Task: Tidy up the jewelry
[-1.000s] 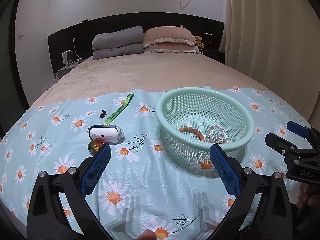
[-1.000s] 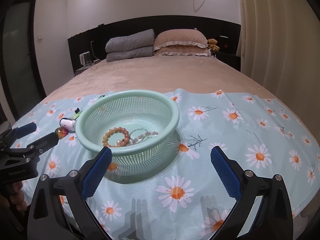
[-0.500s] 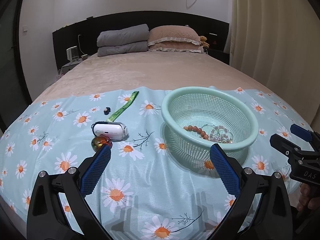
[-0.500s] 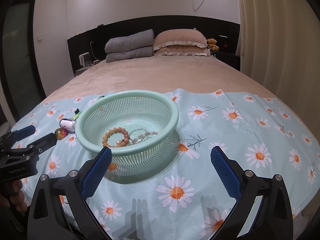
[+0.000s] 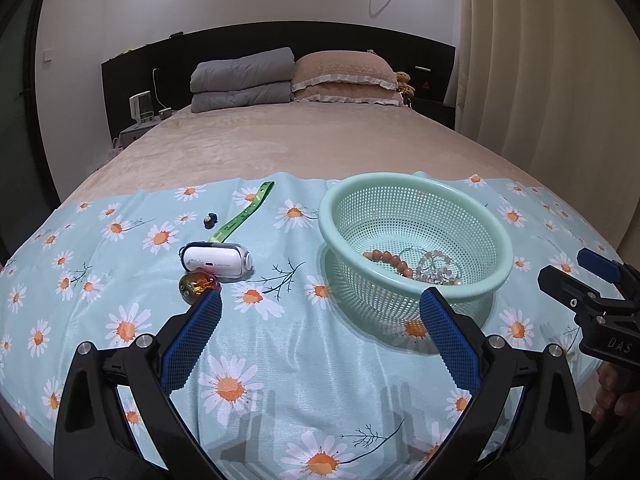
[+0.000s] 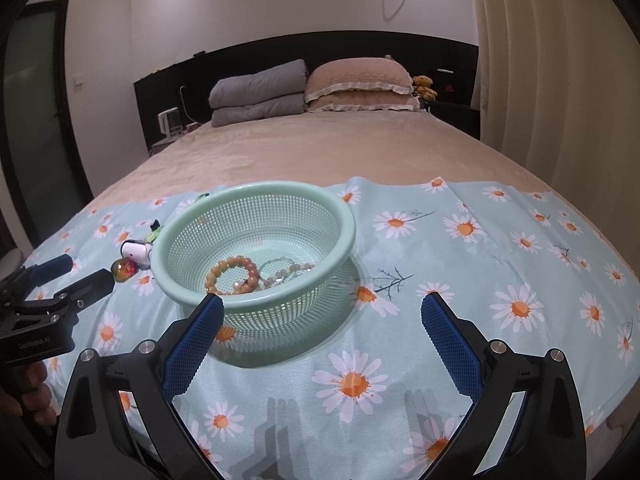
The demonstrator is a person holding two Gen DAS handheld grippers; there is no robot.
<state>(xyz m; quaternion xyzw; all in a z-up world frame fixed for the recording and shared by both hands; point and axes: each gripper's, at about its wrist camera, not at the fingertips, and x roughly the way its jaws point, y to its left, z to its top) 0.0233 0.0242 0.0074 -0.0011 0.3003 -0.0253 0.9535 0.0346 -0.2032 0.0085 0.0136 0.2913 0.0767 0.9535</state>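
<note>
Daisy cloth [image 5: 280, 360]: basket [image 5: 472, 236] right of white case [image 5: 218, 260], amber bead [image 5: 196, 286]

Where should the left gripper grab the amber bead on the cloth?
Probably across its middle, from straight above. The amber bead is small, round and glossy, lying on the cloth close to the white case. Setting the open left gripper with its fingers left and right of it should avoid the case.

A home bedroom. A wide bed under a beige plush bedspread [image 5: 320, 148] runs back to a long black headboard [image 6: 248, 60], where folded grey quilts [image 5: 244, 80] and frilled tan pillows [image 5: 344, 80] are stacked. Cream pleated curtains [image 6: 560, 80] hang along the bed's right edge; a pale-blue daisy-print cloth [image 6: 500, 280] covers its foot.
</note>
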